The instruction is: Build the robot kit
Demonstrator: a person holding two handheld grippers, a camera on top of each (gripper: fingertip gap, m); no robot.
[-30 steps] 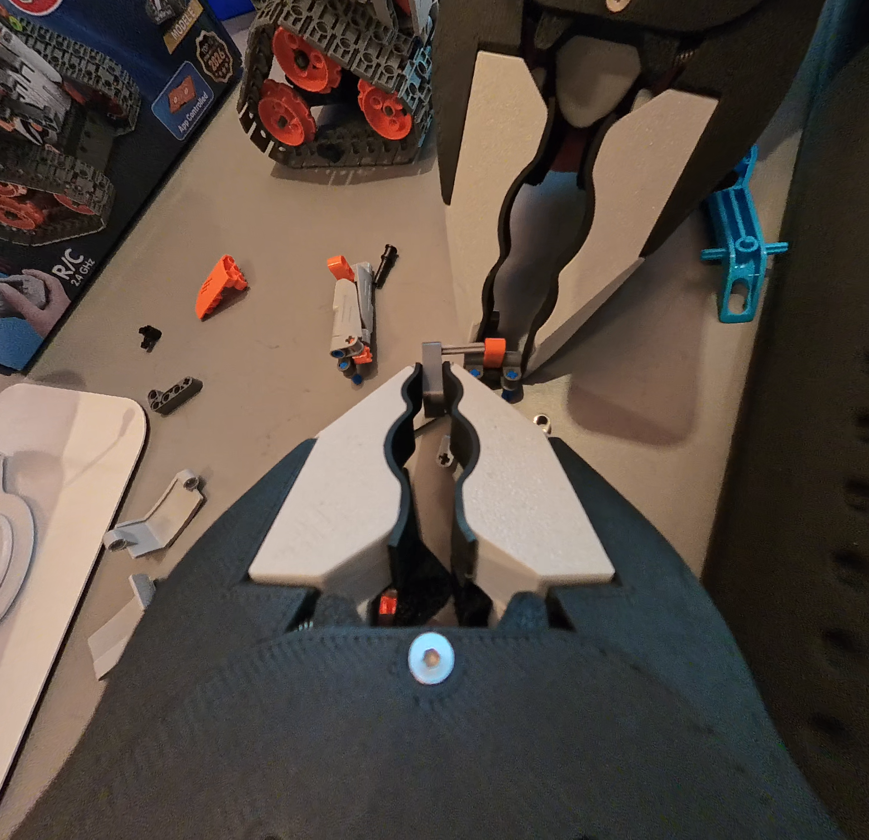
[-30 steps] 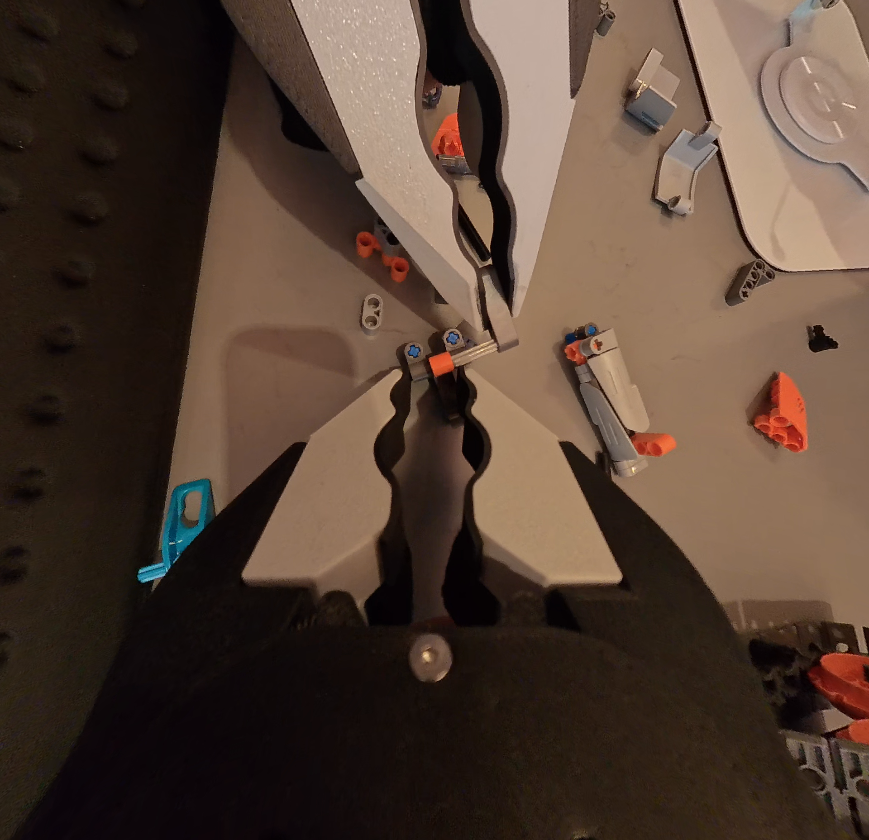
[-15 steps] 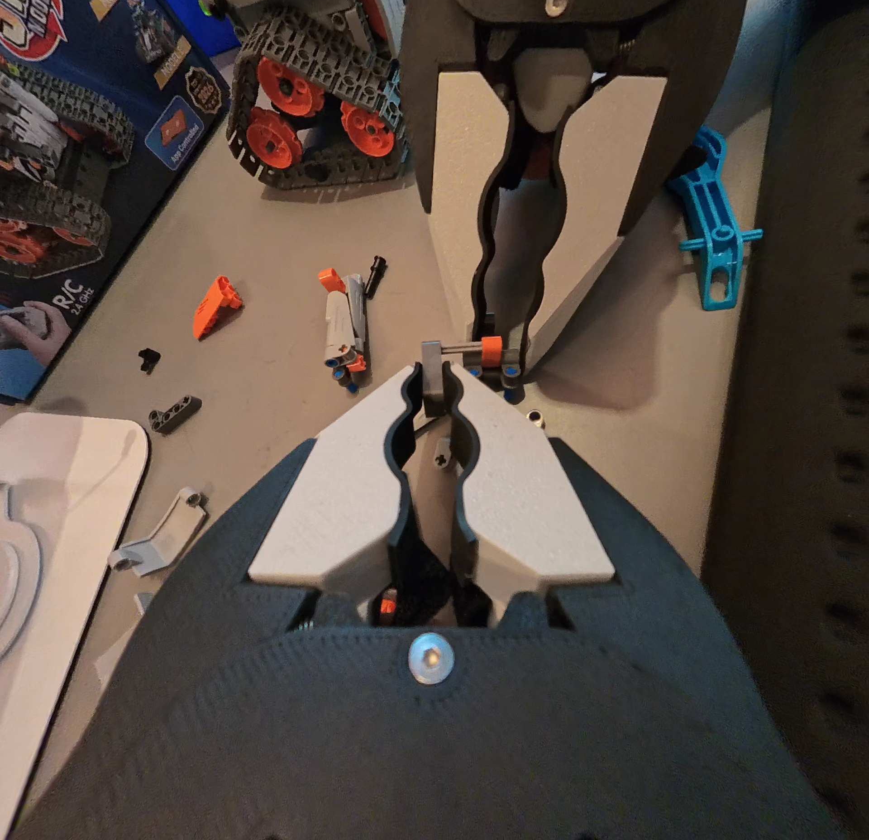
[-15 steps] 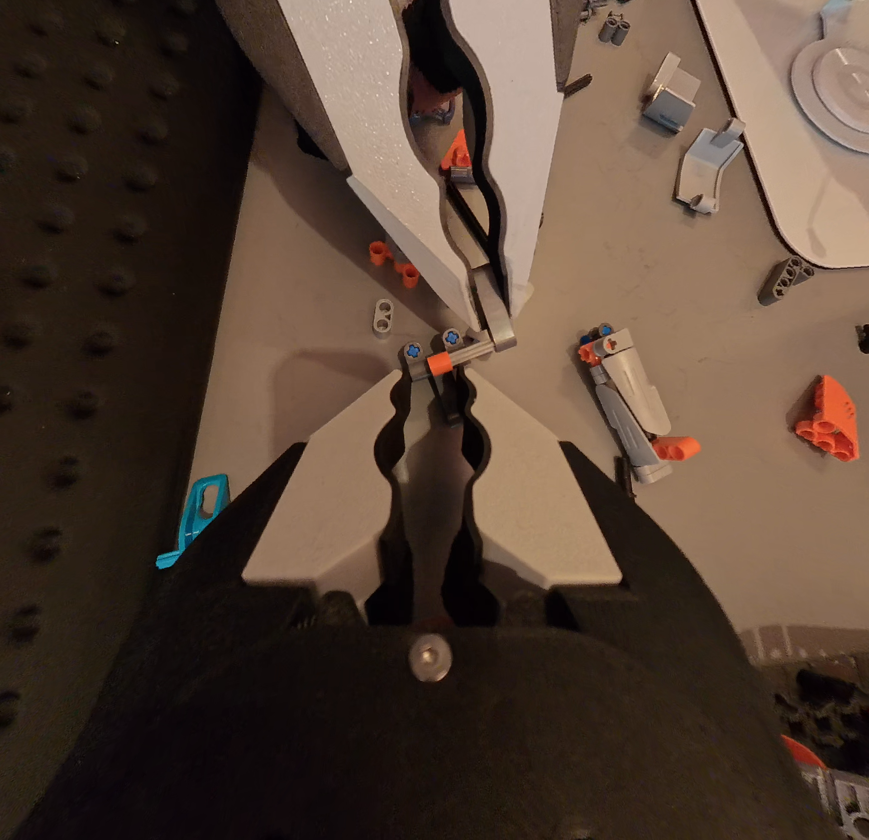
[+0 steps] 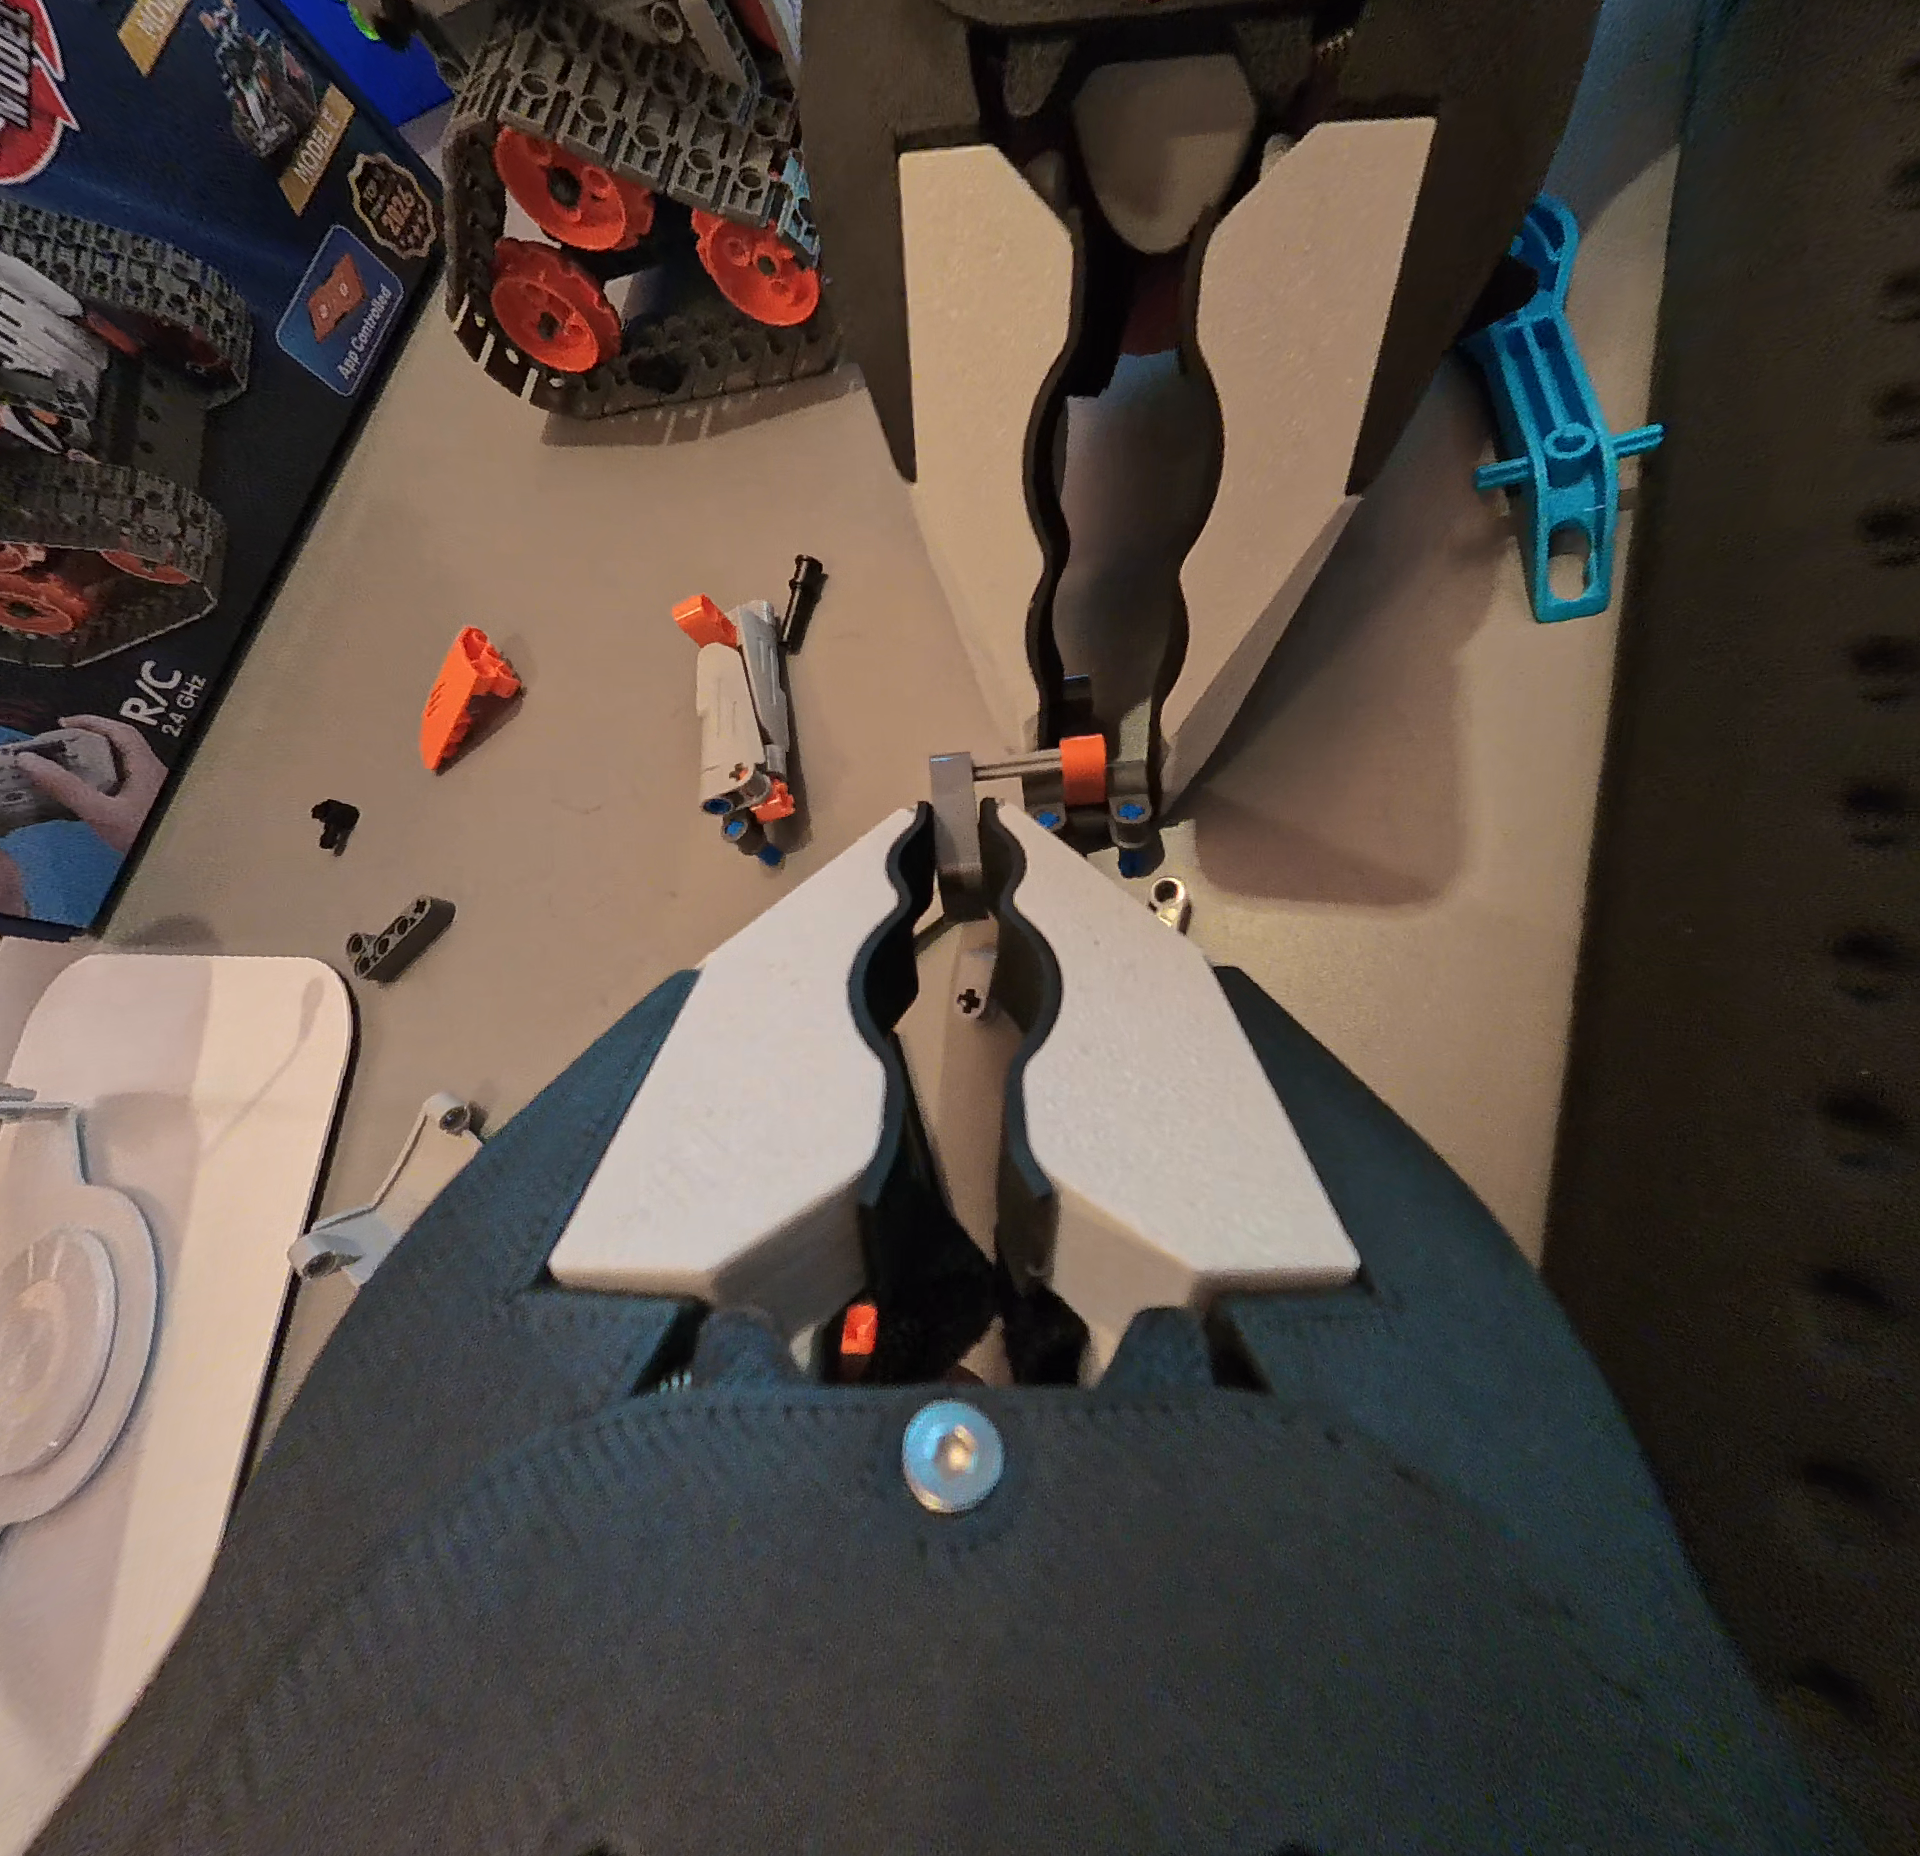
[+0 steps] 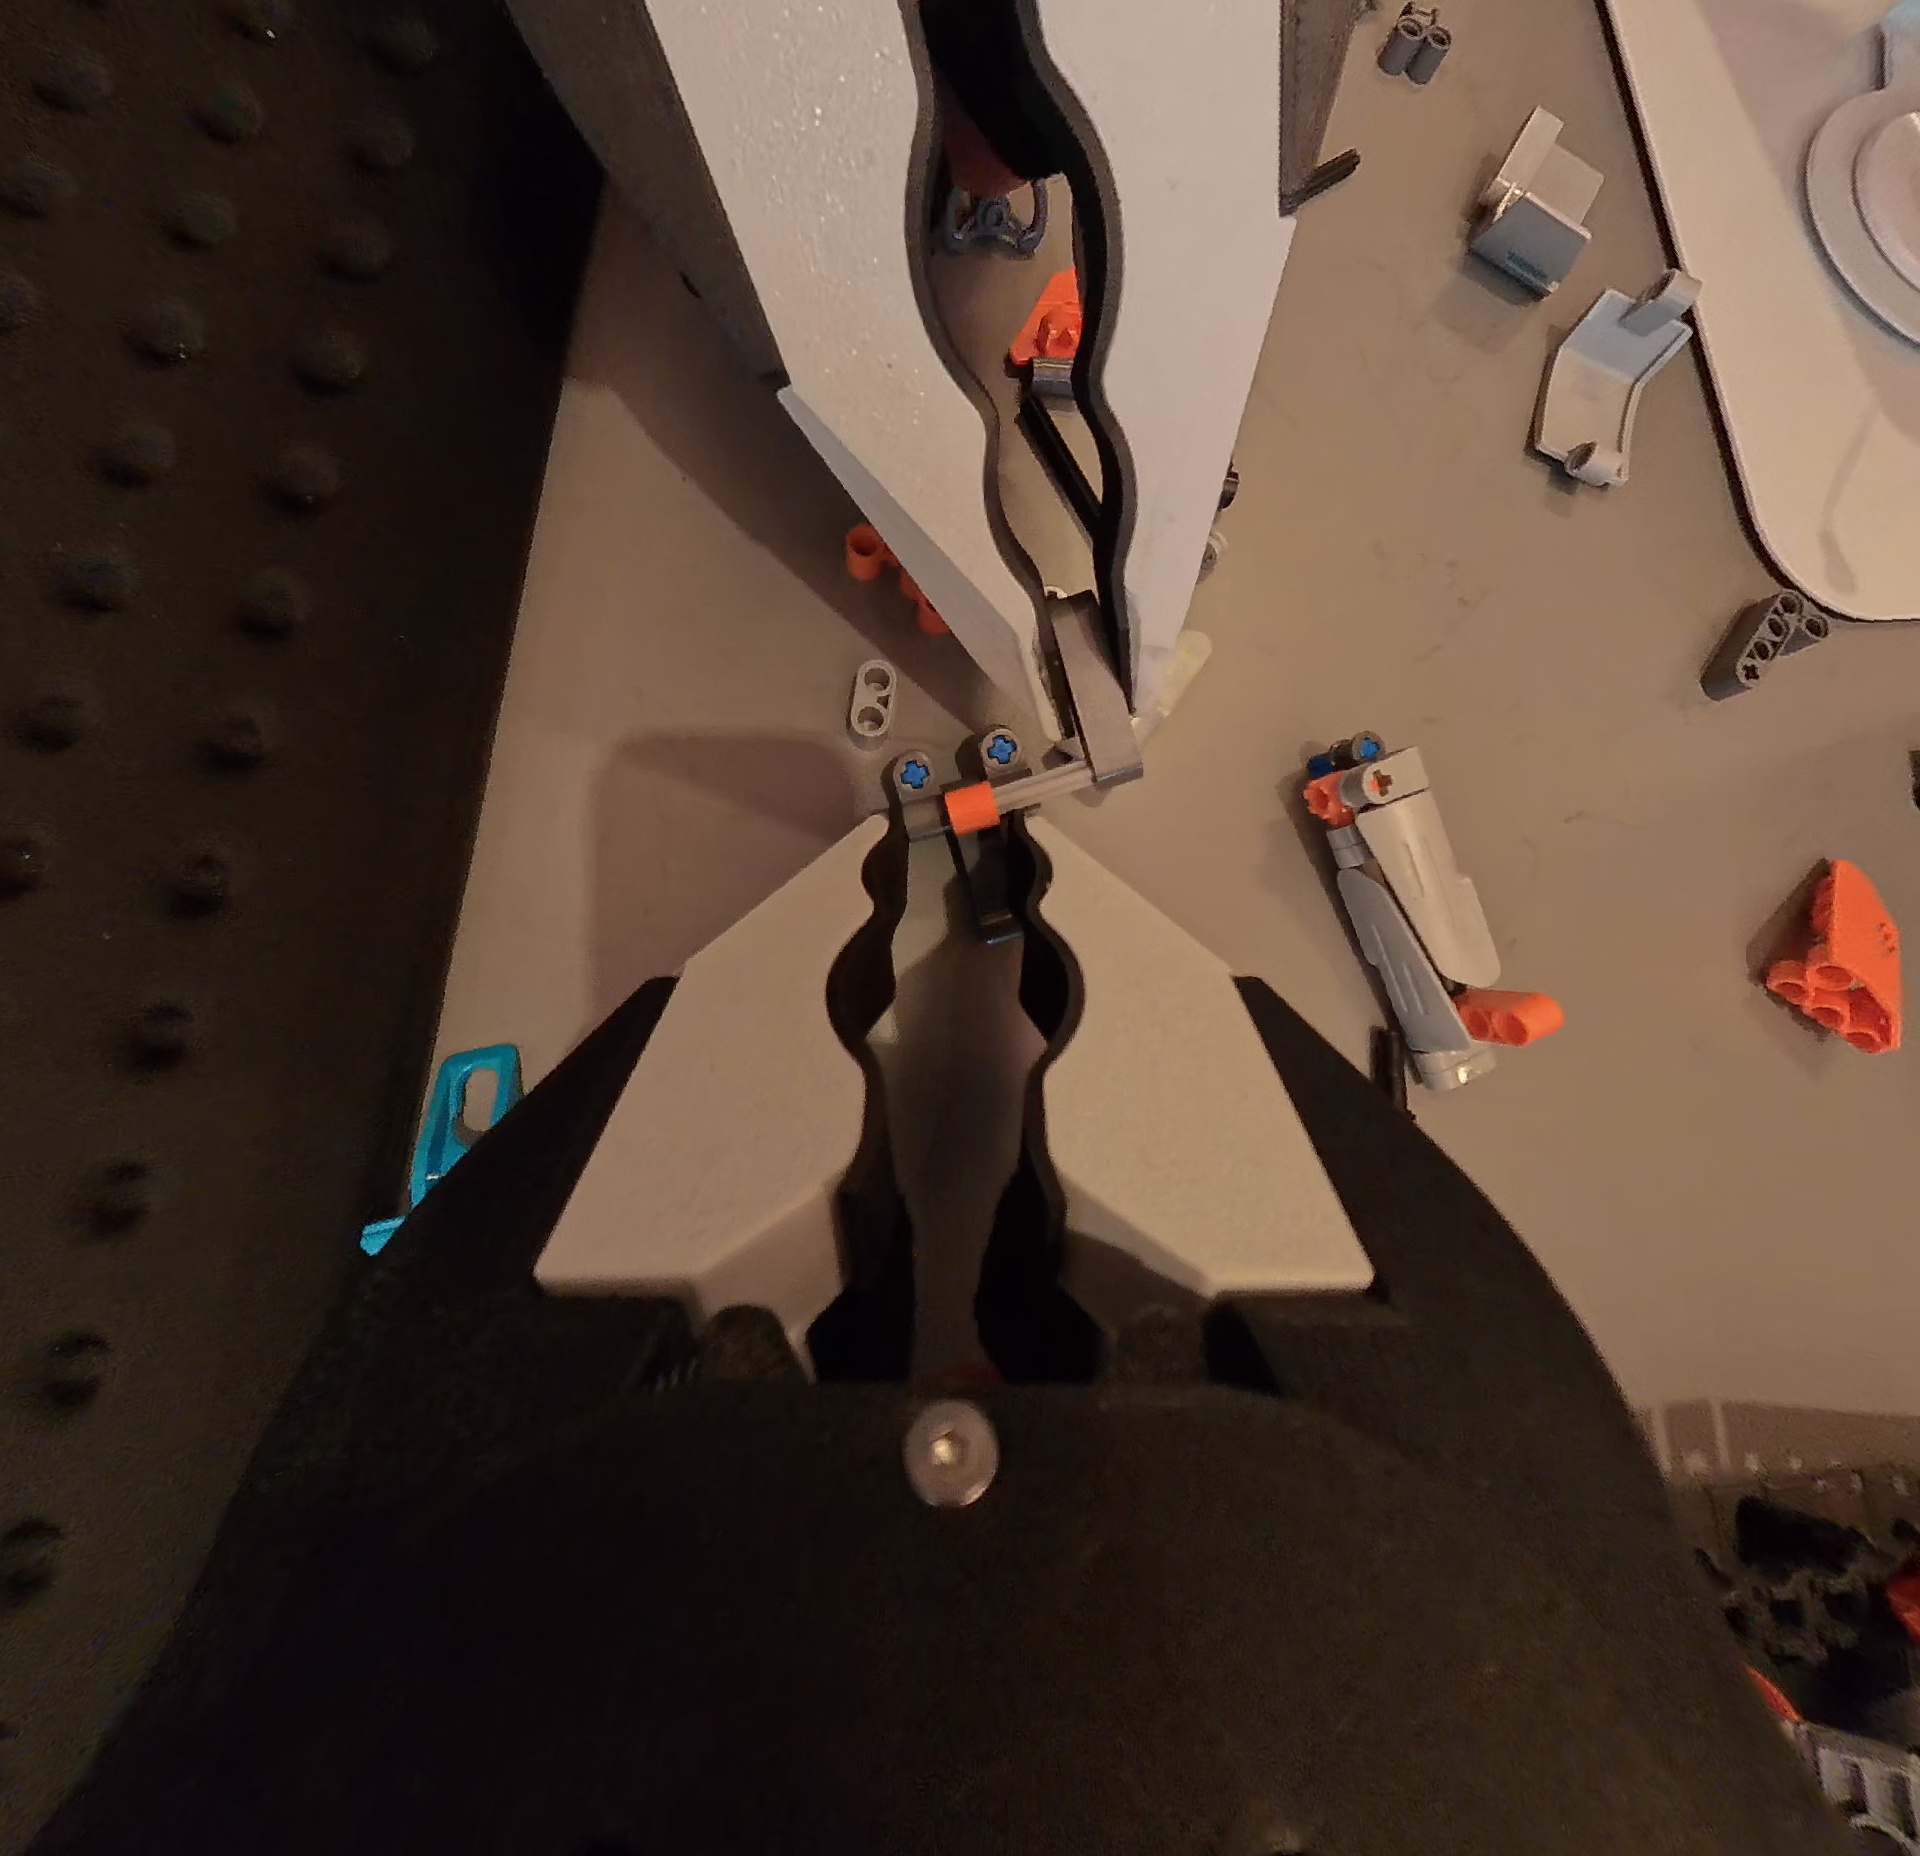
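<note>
My left gripper (image 5: 961, 819) is shut on a grey lever piece (image 5: 958, 819). A thin grey axle (image 5: 1013, 767) runs from that piece through an orange bush (image 5: 1084, 764) into a small grey beam with blue pins (image 5: 1127, 814). My right gripper (image 6: 961, 835) is shut on that small beam assembly (image 6: 956, 783), where a black part (image 6: 987, 892) sits between its fingers. The two grippers meet tip to tip just over the grey table (image 5: 623, 580). The right gripper (image 5: 1101, 757) comes in from the top of the left wrist view, the left gripper (image 6: 1086, 705) from the top of the right wrist view.
A tracked model with orange wheels (image 5: 634, 237) and a printed box (image 5: 156, 352) stand at the far left. Loose parts lie about: an orange wedge (image 5: 468, 694), a grey-white sub-assembly (image 5: 743, 715), a dark beam (image 5: 400, 936). There are also a blue tool (image 5: 1558, 435), a white board (image 5: 156, 1183) and a black studded mat (image 6: 208, 559). Left and right tips are no more than a few centimetres apart.
Both grippers keep their hold on the joined parts. The left gripper has swung a little against the right, and the table parts have drifted slightly in both views.
</note>
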